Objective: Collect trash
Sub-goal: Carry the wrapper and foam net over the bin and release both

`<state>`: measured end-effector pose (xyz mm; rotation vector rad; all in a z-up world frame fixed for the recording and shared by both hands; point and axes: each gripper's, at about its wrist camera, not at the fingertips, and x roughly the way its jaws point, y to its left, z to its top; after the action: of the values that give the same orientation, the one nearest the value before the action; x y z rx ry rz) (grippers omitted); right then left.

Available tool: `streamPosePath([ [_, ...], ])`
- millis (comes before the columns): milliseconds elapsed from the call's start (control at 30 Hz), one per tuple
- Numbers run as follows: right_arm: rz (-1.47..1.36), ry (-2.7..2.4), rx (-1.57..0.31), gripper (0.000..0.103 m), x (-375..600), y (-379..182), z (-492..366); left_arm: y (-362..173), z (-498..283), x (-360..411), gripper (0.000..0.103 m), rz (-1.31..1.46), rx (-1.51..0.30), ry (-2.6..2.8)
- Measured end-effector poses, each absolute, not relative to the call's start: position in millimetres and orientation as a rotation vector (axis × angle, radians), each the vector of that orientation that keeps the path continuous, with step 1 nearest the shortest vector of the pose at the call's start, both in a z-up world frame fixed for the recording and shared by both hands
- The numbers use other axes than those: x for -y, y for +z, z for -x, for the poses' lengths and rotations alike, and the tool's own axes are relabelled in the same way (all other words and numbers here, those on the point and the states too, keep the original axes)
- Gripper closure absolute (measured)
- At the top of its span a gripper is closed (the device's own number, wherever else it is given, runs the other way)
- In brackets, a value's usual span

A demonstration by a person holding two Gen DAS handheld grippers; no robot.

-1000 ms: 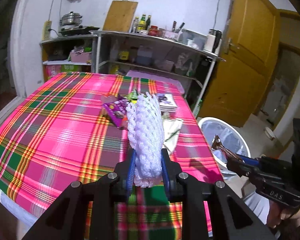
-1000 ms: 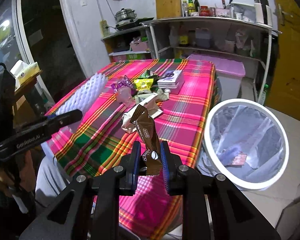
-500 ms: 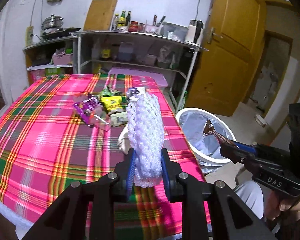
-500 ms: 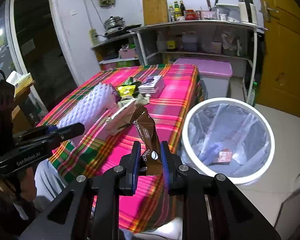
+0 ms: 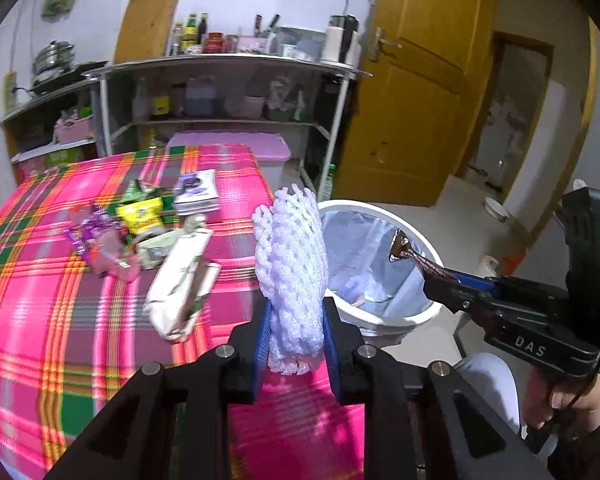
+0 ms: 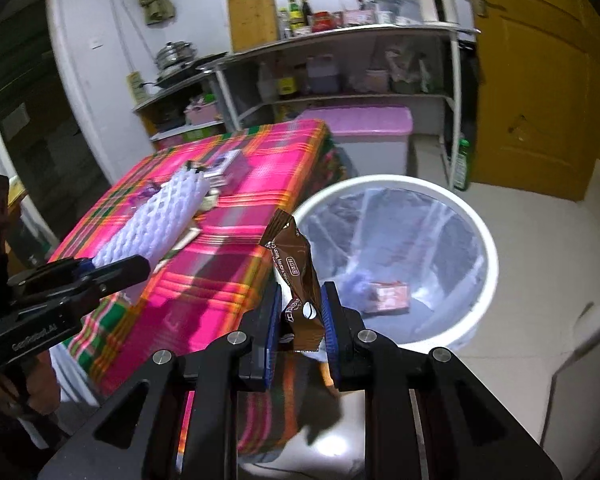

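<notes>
1. The left gripper (image 5: 295,334) is pressed shut on a white foam-mesh fruit sleeve (image 5: 291,276), which stands upright between its blue pads (image 5: 263,336), its open top fringe pointing up.
2. The right gripper (image 6: 300,322) pinches a brown foil snack wrapper (image 6: 296,276) between its own blue pads — the wrapper rises upright and creased, its torn upper end above the fingertips.
3. From the right wrist view the left gripper (image 6: 118,270) appears at the left with the sleeve (image 6: 156,224) slanting up from it over the table; from the left wrist view the right gripper (image 5: 436,284) shows at the right, the wrapper (image 5: 414,254) held out over the bin's mouth.
4. Beneath both lies a table under a pink, green and orange plaid cloth (image 5: 40,280).
5. Just beside the table's near corner stands a round white bin lined with a translucent bag (image 6: 486,240); a small pink packet (image 6: 388,296) lies at its bottom.
6. Further along the cloth sits loose litter — a long white-and-green wrapper (image 5: 180,284), a pink-purple packet (image 5: 100,240), a yellow packet (image 5: 142,218) and a flat purple-printed box (image 5: 196,194).
7. Behind the table are a lilac-lidded storage tub (image 6: 360,136), metal shelves (image 5: 228,68) crowded with bottles and jars, and a yellow wooden door (image 5: 416,88).
</notes>
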<state>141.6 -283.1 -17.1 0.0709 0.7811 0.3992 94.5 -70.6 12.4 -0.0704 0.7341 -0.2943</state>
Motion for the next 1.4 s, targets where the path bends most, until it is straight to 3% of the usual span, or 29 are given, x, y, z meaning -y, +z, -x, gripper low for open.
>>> streamPosePath([
  [800, -0.120, 0.267, -0.904, 0.082, 333.1, -65.9, -204.5, -31.6, -188.8, 148.5, 0.077, 0.017, -0.884, -0.442],
  [867, -0.118, 0.263, -0.909, 0.080, 332.5, -67.2, -207.4, -35.2, -195.5, 152.4, 0.076, 0.020, -0.898, -0.447],
  [933, -0.118, 0.260, -0.911, 0.067, 333.5, -69.3, -207.4, -37.4, -199.4, 153.6, 0.073, 0.028, -0.909, -0.450],
  [1000, -0.126, 0.257, -0.908, 0.063, 334.5, -70.0, -206.7, -39.2, -202.4, 154.0, 0.069, 0.039, -0.917, -0.452],
  [1133, -0.135, 0.251, -0.899, 0.063, 338.8, -68.5, -204.5, -41.9, -205.6, 151.9, 0.063, 0.064, -0.923, -0.458],
  [1400, -0.155, 0.274, -0.842, 0.063, 336.6, -49.3, -187.8, -31.6, -194.8, 143.5, 0.063, 0.082, -0.884, -0.450],
])
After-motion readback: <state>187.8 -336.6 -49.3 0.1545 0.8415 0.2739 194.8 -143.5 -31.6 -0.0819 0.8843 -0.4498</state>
